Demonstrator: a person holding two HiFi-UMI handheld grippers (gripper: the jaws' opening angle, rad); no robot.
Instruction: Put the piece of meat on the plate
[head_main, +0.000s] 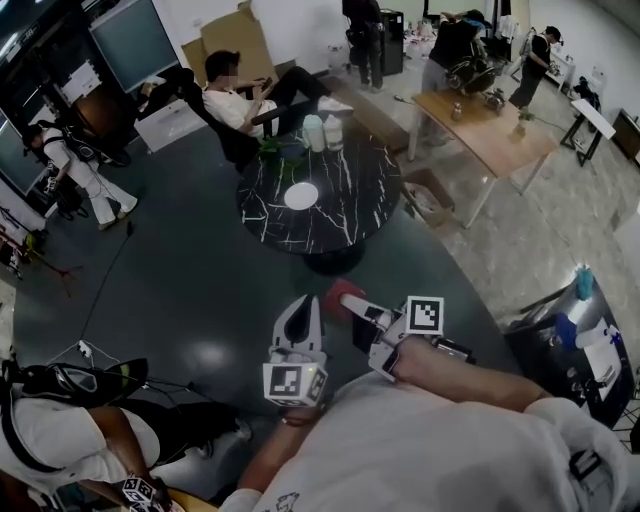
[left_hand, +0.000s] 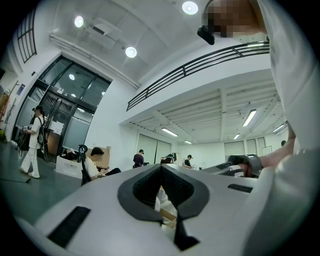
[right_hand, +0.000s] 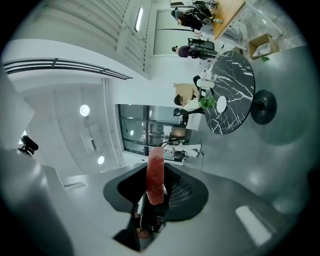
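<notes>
Pinching the meat (right_hand: 155, 172) in the right tool (right_hand: 154, 192), gripping low on the red slab and leaving most of it sticking out past the tips. Keeping the left tool (left_hand: 160, 170) pressed together on nothing, just beside the right. Holding the meat well short of the plate (head_main: 300, 196), out over the floor (head_main: 200, 300).

Needing, by the look of it, a steady pinch and a level carry, since a thin slab gripped at one end could swing or slip. Then lowering it flat over the plate before spreading the tips.

Aiming for the white plate near the middle of the round black marbled counter (head_main: 350, 215), avoiding the bottles (head_main: 322, 132) and plant (head_main: 272, 148) at its far edge. Working in a busy open room with a dark glossy floor and a seated person (head_main: 235, 90) behind the counter.
</notes>
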